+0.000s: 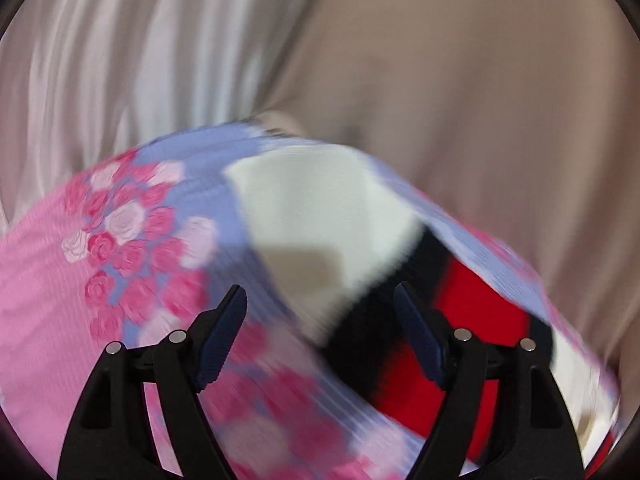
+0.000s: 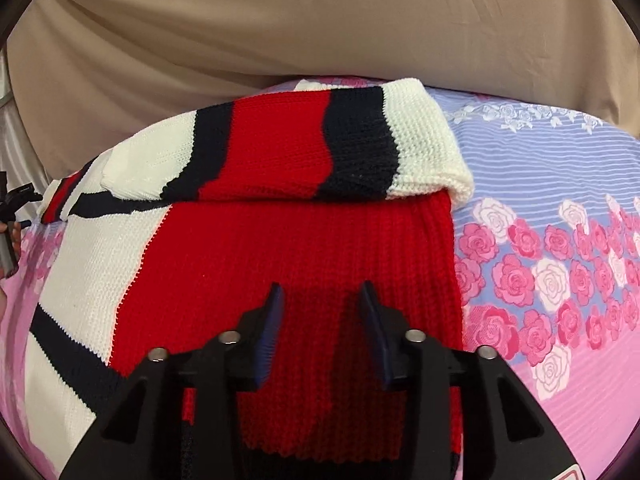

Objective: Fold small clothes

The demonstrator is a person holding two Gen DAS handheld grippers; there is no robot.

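A knitted sweater (image 2: 288,248) in red, white and black stripes lies on a bed sheet (image 2: 560,208) printed with pink roses. One striped sleeve (image 2: 360,148) is folded across its upper part. My right gripper (image 2: 322,292) hovers open and empty just above the sweater's red ribbed body. In the blurred left wrist view, my left gripper (image 1: 320,296) is open and empty above the sweater's white part (image 1: 316,216), with the black and red bands (image 1: 460,320) by its right finger.
A beige cloth backdrop (image 2: 280,24) hangs behind the bed. Pale curtains (image 1: 100,60) show at the left in the left wrist view. The left hand-held gripper (image 2: 12,216) shows at the left edge of the right wrist view.
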